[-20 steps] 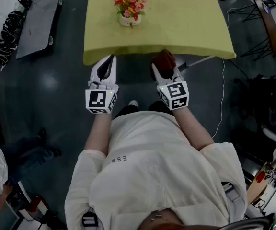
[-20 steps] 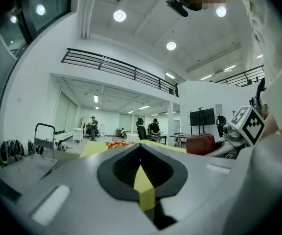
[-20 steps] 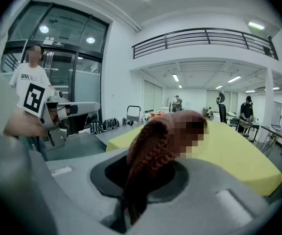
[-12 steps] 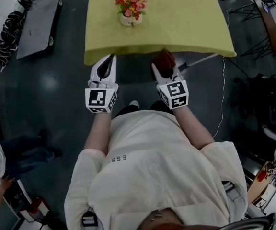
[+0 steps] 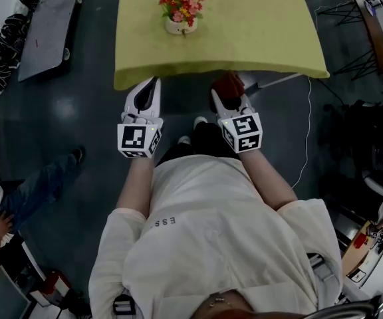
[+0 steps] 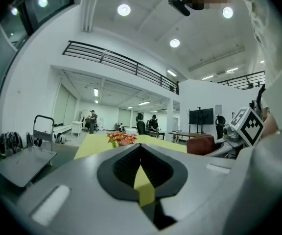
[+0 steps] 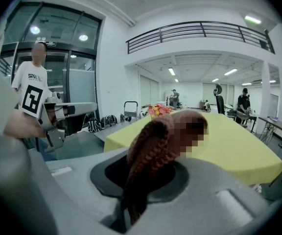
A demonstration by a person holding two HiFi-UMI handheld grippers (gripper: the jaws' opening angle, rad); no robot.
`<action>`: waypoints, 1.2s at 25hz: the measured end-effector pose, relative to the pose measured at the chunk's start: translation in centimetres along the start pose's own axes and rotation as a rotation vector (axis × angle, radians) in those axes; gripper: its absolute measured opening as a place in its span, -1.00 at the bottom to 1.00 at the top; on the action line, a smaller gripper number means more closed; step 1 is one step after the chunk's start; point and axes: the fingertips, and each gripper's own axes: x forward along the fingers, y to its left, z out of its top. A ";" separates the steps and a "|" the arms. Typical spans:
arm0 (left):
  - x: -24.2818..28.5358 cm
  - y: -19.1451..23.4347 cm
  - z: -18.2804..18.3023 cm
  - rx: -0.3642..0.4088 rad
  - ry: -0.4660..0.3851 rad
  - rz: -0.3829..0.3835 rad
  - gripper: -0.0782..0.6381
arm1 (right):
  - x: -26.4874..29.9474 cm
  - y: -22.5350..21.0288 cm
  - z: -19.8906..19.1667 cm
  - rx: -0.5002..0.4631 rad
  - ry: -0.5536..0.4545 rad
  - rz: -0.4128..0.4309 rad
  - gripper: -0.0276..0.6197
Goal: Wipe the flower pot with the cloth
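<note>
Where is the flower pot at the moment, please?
In the head view, the flower pot stands on the yellow table, left of its middle, ahead of the left gripper and apart from it.

Flower pot [image 5: 177, 26] — partly under blooms [image 5: 180, 2]; cloth [image 7: 148, 146] top blurred.

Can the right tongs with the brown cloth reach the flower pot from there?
Probably yes. The right tongs, shut on the cloth, sit at the table's near edge, and the pot stands farther in, to their left. Only bare table lies between, so a forward stretch should do.
</note>
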 end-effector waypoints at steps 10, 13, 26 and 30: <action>4.5 3.0 -3.5 -0.057 0.089 0.047 -0.75 | 5.8 -3.4 -0.7 0.025 0.073 0.046 -0.76; 7.8 4.5 -3.5 -0.073 0.105 0.070 -0.75 | 8.9 -5.7 0.6 0.012 0.087 0.070 -0.75; 16.8 8.4 -5.5 0.013 0.234 0.005 -0.75 | 20.8 -5.0 1.4 -0.038 0.205 0.297 -0.75; 19.1 9.2 -6.9 0.080 0.278 -0.056 -0.76 | 22.2 -2.5 1.8 -0.067 0.216 0.408 -0.75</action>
